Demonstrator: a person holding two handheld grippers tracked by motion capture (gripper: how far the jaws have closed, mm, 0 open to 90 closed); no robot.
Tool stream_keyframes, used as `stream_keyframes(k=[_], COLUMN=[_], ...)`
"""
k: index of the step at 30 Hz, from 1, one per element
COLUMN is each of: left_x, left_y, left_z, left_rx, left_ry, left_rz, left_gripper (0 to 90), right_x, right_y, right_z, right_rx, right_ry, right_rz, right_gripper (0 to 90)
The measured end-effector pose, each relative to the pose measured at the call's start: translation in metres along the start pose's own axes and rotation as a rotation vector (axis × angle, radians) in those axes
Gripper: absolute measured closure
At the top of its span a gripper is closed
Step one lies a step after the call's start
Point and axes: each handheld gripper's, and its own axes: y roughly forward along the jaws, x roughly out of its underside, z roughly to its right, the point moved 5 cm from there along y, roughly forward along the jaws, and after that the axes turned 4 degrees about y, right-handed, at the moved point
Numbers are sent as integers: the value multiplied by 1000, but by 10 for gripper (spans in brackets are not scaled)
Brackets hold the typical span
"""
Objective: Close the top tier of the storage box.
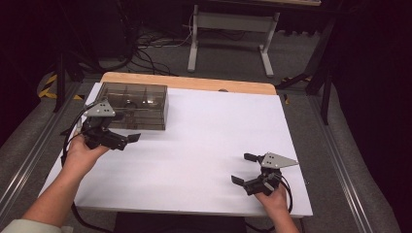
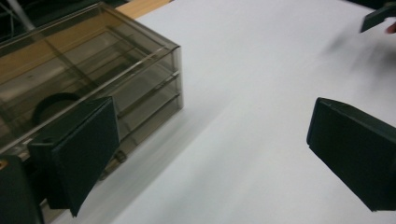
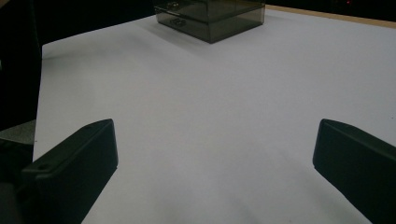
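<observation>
The table (image 1: 194, 145) is covered by a white sheet, with a strip of bare wood along its far edge. At its far left corner sits the box (image 1: 131, 104), a smoky clear case split into compartments; a dark round thing shows through its wall in the left gripper view, too dim to name. The left gripper (image 1: 124, 136) hangs just beside the box's near long wall, its jaws spread wide with nothing between them; 1 jaw lies against that wall in its own view, though I cannot tell if it touches. The right gripper (image 1: 244, 168) is low over the near right of the sheet, well apart from the box, jaws also wide and empty.
</observation>
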Motion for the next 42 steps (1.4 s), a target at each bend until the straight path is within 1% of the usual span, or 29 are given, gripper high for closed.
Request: stream_keyframes(k=[1,2,3,5,7,8,9,12,15,16,17,18,19,20,21,22,25,26,27,28,29,30,31,33,34,35,37,40,42], left_x=[0,3,7,14,22,29,32,37,45,48,53,53,59,59,64,64,76,76,83,83,90,90,96,97,99,99,100,100,100], left_y=[0,-1,-1,-1,-1,0,0,1,3,4,5,5,7,7,9,9,14,14,17,17,20,20,22,23,25,25,27,27,27], left_z=[0,2,5,8,11,13,14,16,20,20,23,23,24,24,27,27,27,27,27,27,28,28,30,30,30,30,30,29,28], left_rx=[0,10,29,43,44,33,26,33,67,76,79,79,77,77,72,72,63,63,71,71,64,64,67,75,64,64,48,49,38], left_ry=[0,3,-11,-27,-27,-16,-10,-7,-15,-4,-8,-8,10,10,18,18,12,12,10,10,26,26,26,16,7,7,14,12,12], left_rz=[0,24,49,85,112,120,126,137,168,175,183,183,185,185,184,184,190,190,187,187,171,171,167,165,164,164,164,166,166], left_gripper=[29,29,29,29,28,27,27,27,20,20,19,19,19,18,18,18,17,17,15,13,7,7,7,6,6,6,5,5,5], right_x=[0,0,0,-1,-2,-2,-2,-2,-2,-2,-1,-1,-1,-1,-1,-1,0,0,0,0,0,0,-1,0,0,0,0,0,1], right_y=[0,0,0,0,0,1,1,1,0,0,0,0,0,0,0,0,-1,-1,-1,-1,-1,-1,-1,0,0,0,0,1,2], right_z=[0,-1,-1,-1,-2,-2,-1,-1,-2,-2,-2,-2,-2,-2,-3,-3,-4,-4,-4,-4,-4,-4,-3,-3,-4,-4,-4,-4,-4], right_rx=[0,-1,-1,-1,-2,-4,-5,-6,-5,-5,-6,-6,-6,-6,-5,-5,-3,-3,-3,-3,-5,-5,-6,-8,-7,-7,-10,-12,-12], right_ry=[0,1,1,-1,-3,-4,-4,-1,-2,-2,-2,-2,-3,-3,-4,-4,-5,-5,-5,-5,-2,-2,-4,-5,-8,-8,-12,-11,-10], right_rz=[0,2,2,5,6,6,4,-1,-2,-2,-4,-4,-8,-8,-11,-11,-14,-14,-13,-13,-12,-12,-10,-14,-16,-16,-14,-20,-20], right_gripper=[5,5,5,5,5,5,5,5,5,5,5,5,5,5,5,5,5,5,5,5,5,5,5,5,5,5,5,5,5])
